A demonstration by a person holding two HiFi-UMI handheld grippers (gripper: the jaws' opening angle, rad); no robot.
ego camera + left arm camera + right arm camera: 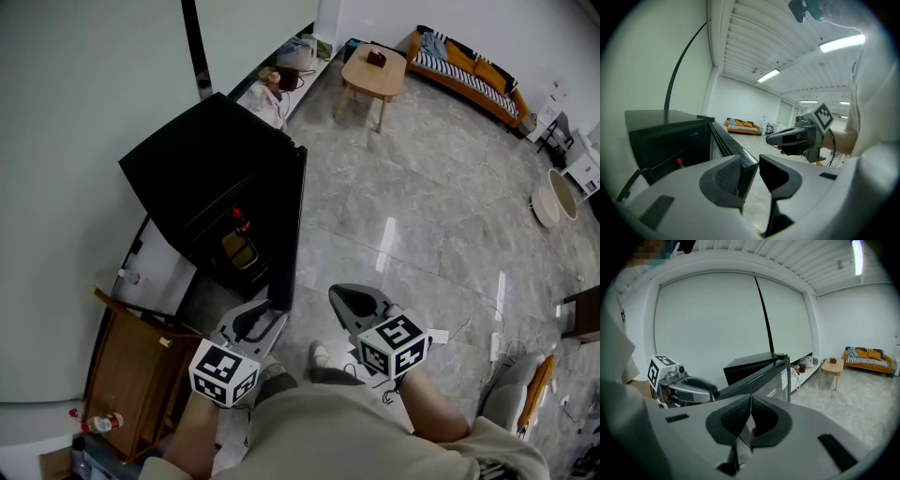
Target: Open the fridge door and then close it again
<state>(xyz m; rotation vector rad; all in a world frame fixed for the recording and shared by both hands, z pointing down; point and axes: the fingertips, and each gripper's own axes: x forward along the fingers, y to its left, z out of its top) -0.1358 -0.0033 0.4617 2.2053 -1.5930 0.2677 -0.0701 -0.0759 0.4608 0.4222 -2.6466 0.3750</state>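
Underfoot, glossy grey floor beside fridge.

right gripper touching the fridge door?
Apart. The head view shows a strip of bare floor between the shut right gripper and the open fridge door.

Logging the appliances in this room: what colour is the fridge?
Black all over. The fridge shows best in the head view.

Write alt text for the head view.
Seen from above, a black fridge stands with its door swung open, a red-capped bottle inside. The left gripper, jaws open, is close to the door's near edge; the right gripper, shut, is beside it over grey floor.
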